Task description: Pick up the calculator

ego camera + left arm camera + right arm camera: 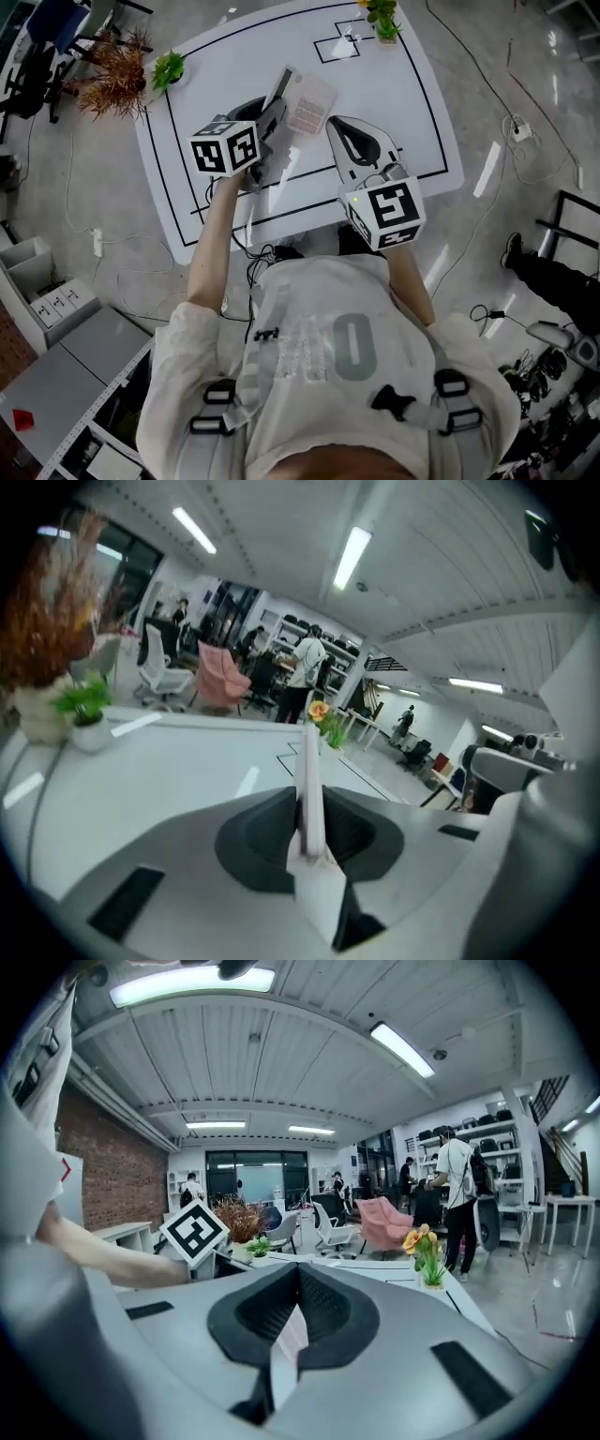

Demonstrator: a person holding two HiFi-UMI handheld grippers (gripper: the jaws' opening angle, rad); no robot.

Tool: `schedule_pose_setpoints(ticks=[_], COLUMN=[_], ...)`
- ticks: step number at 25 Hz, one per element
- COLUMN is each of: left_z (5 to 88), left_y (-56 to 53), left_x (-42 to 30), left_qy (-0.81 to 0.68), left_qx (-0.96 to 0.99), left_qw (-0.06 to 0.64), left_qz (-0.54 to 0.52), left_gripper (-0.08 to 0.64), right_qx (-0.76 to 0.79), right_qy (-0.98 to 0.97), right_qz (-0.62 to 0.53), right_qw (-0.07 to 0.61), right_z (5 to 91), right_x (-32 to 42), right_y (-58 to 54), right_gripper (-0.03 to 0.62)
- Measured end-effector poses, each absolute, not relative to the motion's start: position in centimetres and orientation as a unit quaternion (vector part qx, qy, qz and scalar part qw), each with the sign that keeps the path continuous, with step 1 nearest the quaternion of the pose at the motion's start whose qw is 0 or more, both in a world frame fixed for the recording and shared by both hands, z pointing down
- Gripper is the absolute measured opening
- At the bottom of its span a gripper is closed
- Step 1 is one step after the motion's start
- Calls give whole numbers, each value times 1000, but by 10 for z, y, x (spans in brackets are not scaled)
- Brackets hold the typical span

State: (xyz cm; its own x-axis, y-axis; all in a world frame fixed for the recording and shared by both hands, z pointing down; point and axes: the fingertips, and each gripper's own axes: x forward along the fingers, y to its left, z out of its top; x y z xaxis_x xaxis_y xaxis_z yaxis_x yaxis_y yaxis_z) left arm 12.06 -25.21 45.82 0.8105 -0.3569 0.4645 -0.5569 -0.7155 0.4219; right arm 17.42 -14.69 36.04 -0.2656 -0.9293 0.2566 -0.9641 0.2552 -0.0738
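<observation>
The calculator (307, 103), a flat white slab with rows of keys, is lifted off the white table (403, 84) and tilted on edge. My left gripper (277, 114) is shut on its left side. In the left gripper view the calculator (308, 761) shows edge-on, upright, pinched between the two dark pads of the left gripper (306, 808). My right gripper (335, 125) hovers just right of the calculator, apart from it. In its own view the right gripper (298, 1269) has its tips together and holds nothing.
A small green plant (169, 67) and a dried reddish plant (117, 80) stand at the table's left corner. A flower pot (380, 21) sits at the far edge beside a small black-outlined box. Cables lie on the floor around the table.
</observation>
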Motion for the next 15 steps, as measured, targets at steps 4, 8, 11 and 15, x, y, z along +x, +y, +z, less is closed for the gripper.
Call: schedule_pose_setpoints(ticks=[4, 8, 11, 15], left_z=[400, 341, 310, 289], left_y=[-256, -241, -226, -201], left_x=[99, 71, 37, -4], left_qy=[-360, -462, -528, -599], left_qx=[910, 882, 847, 796], left_qw=[157, 50, -8, -77], left_qz=[134, 80, 54, 42], left_gripper=[77, 77, 77, 77], right_qx=[604, 605, 598, 591], right_qy=[-789, -790, -797, -803], right_qz=[78, 71, 53, 15], right_qw=[85, 71, 66, 81], right_z=[345, 335, 322, 310], right_x=[172, 176, 164, 145], right_y=[-142, -143, -145, -143], right_gripper=[5, 5, 5, 5])
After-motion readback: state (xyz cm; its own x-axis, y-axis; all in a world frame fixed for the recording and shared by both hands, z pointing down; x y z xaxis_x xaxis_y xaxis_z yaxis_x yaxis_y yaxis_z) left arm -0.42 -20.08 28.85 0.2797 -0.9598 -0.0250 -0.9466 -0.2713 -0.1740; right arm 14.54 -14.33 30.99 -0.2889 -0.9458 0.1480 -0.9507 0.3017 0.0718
